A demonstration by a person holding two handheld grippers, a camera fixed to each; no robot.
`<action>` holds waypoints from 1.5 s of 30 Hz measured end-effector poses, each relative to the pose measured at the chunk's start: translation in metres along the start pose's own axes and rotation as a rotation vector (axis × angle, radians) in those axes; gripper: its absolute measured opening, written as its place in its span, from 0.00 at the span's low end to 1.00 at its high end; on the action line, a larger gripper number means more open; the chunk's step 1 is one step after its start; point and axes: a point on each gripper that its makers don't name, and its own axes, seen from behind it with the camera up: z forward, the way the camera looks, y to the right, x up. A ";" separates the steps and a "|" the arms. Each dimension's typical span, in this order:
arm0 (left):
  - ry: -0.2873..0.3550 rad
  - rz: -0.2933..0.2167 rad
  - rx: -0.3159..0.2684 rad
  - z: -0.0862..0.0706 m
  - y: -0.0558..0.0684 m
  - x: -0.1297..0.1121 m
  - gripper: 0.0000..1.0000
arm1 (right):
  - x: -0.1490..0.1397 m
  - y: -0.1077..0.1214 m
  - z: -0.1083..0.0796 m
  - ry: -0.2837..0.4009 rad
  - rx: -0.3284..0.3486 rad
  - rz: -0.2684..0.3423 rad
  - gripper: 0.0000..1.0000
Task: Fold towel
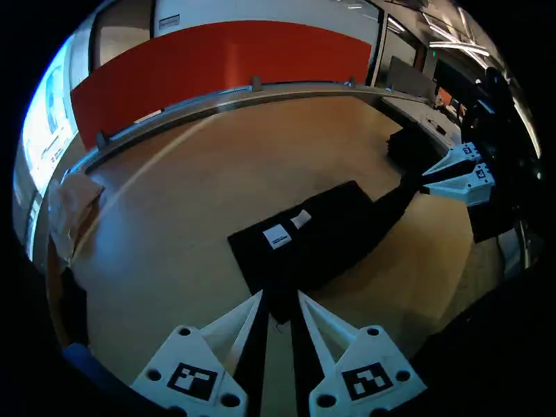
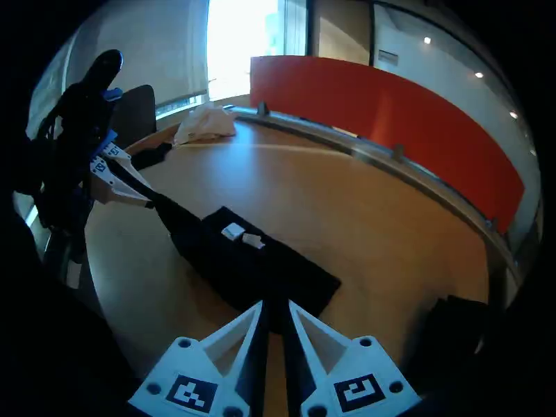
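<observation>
Black cloth sits pinched in the left gripper [image 1: 280,300] and likewise in the right gripper [image 2: 276,306], each clamped on one corner so that the towel [image 1: 326,229], mostly lying on the wooden table [image 1: 208,174], is stretched along one edge, seemingly ready to fold over.

Black towel [image 2: 240,267] in right tool [image 2: 276,304], left tool [image 2: 153,200]
</observation>
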 end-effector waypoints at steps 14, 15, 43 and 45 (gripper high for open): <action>-0.023 0.020 0.003 0.028 -0.012 0.004 0.19 | -0.006 0.015 0.023 -0.029 -0.007 0.010 0.11; -0.025 0.024 0.003 0.030 -0.013 0.004 0.19 | -0.007 0.016 0.025 -0.033 -0.007 0.010 0.11; -0.050 0.058 0.045 0.098 -0.037 -0.001 0.31 | -0.032 0.046 0.078 -0.125 -0.045 0.078 0.16; -0.051 0.062 0.054 0.101 -0.039 0.000 0.33 | -0.032 0.049 0.081 -0.129 -0.051 0.077 0.18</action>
